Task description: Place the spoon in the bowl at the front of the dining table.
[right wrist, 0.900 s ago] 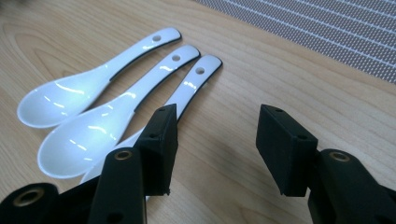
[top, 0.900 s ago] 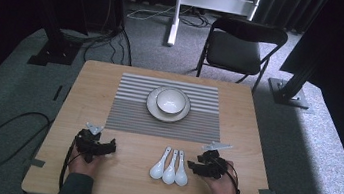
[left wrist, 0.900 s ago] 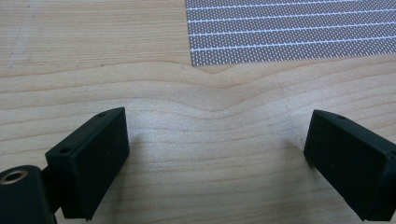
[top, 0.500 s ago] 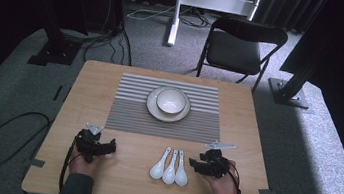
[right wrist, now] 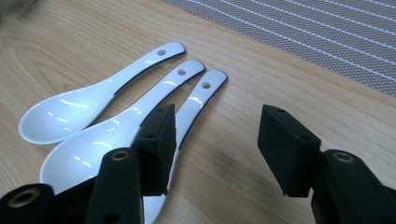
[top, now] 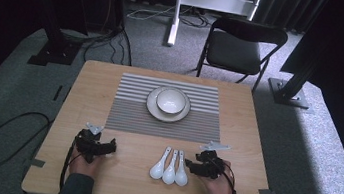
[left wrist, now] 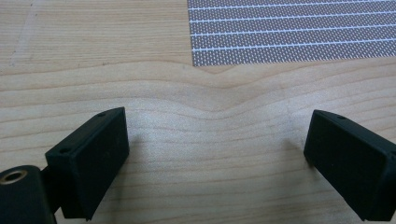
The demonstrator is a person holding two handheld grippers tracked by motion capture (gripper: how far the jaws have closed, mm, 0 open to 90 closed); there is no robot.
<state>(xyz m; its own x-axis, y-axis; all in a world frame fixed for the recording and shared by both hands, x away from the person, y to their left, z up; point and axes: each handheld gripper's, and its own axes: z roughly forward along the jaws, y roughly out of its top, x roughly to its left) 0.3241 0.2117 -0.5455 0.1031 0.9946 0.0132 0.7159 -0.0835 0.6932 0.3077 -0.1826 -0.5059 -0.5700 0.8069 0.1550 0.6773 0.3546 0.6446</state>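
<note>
Nothing has shifted since the earlier frames: both hands rest where they were at the near edge of the wooden counter [top: 111, 84]. Left tongs [top: 99, 145] sit near the near-left corner, jaws spread wide over bare wood grain with nothing between them. Right tongs [top: 197, 167] lie just beside three white spoons [top: 170, 165], jaws likewise spread and empty; in the right gripper view the left jaw overlaps the nearest spoon [right wrist: 196, 100], though I cannot tell if it touches. These glossy, dark-rimmed spoons lie side by side, bowls toward the near edge, each handle pierced by a small hole. Beyond them a grey striped woven placemat [top: 131, 106] covers the counter's middle, carrying a white plate [top: 151, 107] with a white bowl [top: 171, 100] on it. Bare wood lies open between the two tongs. A black folding chair [top: 239, 48] stands past the far edge on grey carpet.
</note>
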